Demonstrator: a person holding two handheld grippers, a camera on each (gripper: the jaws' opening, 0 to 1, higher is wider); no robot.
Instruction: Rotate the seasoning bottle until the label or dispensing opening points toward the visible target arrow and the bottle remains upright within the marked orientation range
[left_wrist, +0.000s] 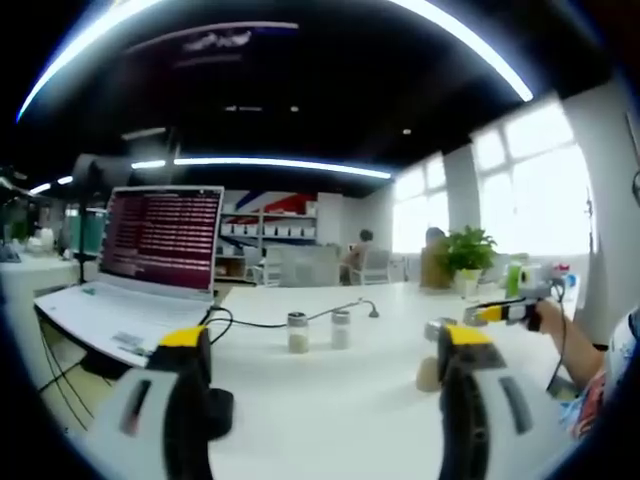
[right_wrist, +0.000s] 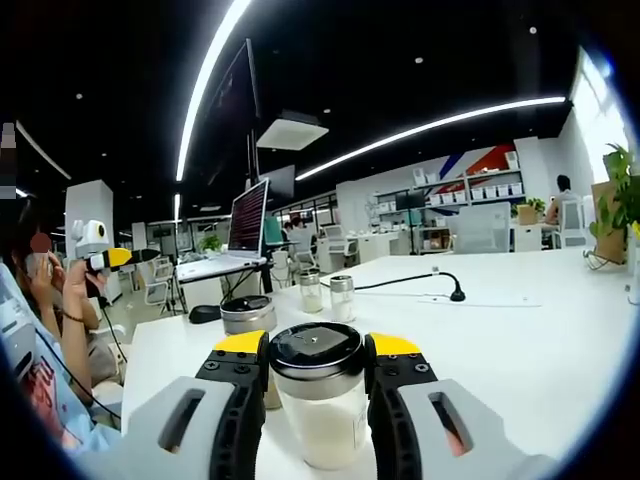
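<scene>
White tabletop: a broad white table is seen in both views, with a black cable laid across it.
Seasoning bottle: a clear glass bottle with a dark lid and pale contents is seen upright in the right gripper view, clamped between the yellow-tipped jaws of the right gripper.
Right gripper state: closed narrowly on the bottle, both jaws pressed to its sides just below the lid.
Left gripper: the left gripper is held wide apart above the table, with nothing between the jaws.
Other bottles: two small shakers are stood side by side near the table's middle; a further jar is seen just behind the held bottle.
Laptop: an open laptop is set at the table's edge, its screen lit with red text.
Background: a potted plant is placed by the windows; seated people are seen far off.
</scene>
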